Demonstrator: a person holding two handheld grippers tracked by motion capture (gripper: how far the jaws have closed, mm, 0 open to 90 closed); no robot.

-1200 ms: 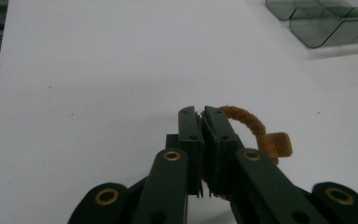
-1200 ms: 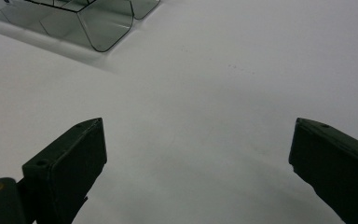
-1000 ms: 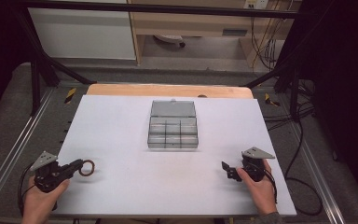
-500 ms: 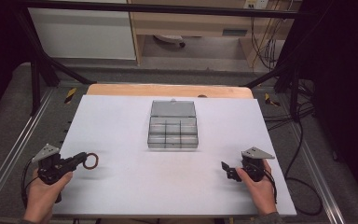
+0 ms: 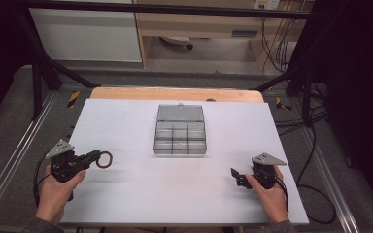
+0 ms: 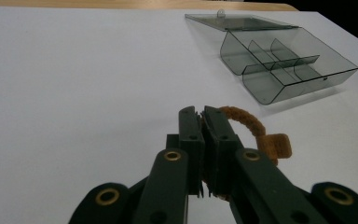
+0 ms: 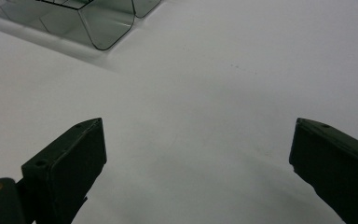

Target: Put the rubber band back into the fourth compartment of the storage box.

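What moved: the left gripper (image 5: 93, 156) with its brown ring (image 5: 104, 159) is now a bit further in over the table (image 5: 126, 194) and closer to the box than a second ago; the right gripper (image 5: 236, 175) is in the same spot.
Left fingers: pressed tight together on the brown ring (image 6: 249, 123), which sticks out to one side of them.
Right fingers: spread wide with nothing between them, low over the white table (image 7: 205, 93).
Where the ring is: in the air at the left side of the table, well apart from the clear box (image 5: 180, 137).
The box: lid open and lying flat behind it, little rooms inside (image 6: 279, 70).
What could go wrong: the ring is soft and held only by one edge, so it may flop or slip out on the way.
Another worry: the rooms are small, so the ring may land on a wall or in the wrong room.
One more: a bump from the fingers may push the light box away.
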